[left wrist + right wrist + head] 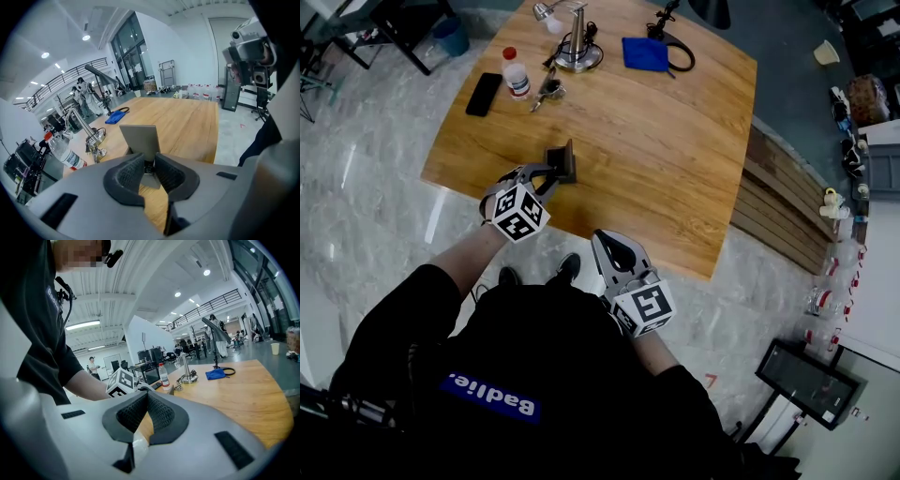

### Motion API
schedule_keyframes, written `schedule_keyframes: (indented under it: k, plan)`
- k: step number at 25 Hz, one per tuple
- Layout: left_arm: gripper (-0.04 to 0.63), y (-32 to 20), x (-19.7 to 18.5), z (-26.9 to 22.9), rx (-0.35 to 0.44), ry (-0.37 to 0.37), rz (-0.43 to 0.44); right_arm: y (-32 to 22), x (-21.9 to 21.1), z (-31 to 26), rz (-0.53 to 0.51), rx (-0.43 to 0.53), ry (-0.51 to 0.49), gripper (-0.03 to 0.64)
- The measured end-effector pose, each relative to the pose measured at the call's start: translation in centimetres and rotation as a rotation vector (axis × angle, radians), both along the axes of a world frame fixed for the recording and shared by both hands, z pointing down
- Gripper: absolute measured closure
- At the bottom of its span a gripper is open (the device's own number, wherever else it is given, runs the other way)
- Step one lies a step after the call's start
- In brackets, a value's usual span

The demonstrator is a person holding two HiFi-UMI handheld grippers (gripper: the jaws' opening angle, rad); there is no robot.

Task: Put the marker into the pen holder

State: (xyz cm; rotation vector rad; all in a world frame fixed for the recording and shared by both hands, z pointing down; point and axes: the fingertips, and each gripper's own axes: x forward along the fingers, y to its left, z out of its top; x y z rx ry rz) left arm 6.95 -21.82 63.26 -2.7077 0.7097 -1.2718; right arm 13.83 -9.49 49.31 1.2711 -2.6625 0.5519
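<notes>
A dark pen holder point(562, 164) with a tall back panel point(140, 136) stands near the front left of the wooden table point(675, 169). My left gripper point(547, 175) reaches to it from the near side, its tips right over the holder's opening. The jaws stand a narrow gap apart, closed on a small dark thing that I take for the marker point(149, 168), seen end-on; most of it is hidden. My right gripper point(608, 237) hovers at the table's front edge, shut with nothing in it point(147, 398).
At the table's far side stand a water bottle point(517, 75), a black phone point(484, 94), a metal lamp base point(577, 52), a blue cloth point(645, 53) and a black cable loop point(680, 52). A bunch of keys point(548, 91) lies beside the bottle.
</notes>
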Motion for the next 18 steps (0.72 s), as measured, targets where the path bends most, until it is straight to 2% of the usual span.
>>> schedule_keyframes:
  k: [9,18]
  plan:
    - [0.531,3.9,-0.9,-5.0,0.015,0.141,0.035,0.7,-3.0,-1.0,-0.003,0.024,0.002,0.611]
    - [0.534,10.9,-3.6,-13.0,-0.007,0.371,0.093,2.4,-7.0,-2.9,-0.017,0.064,0.023,0.611]
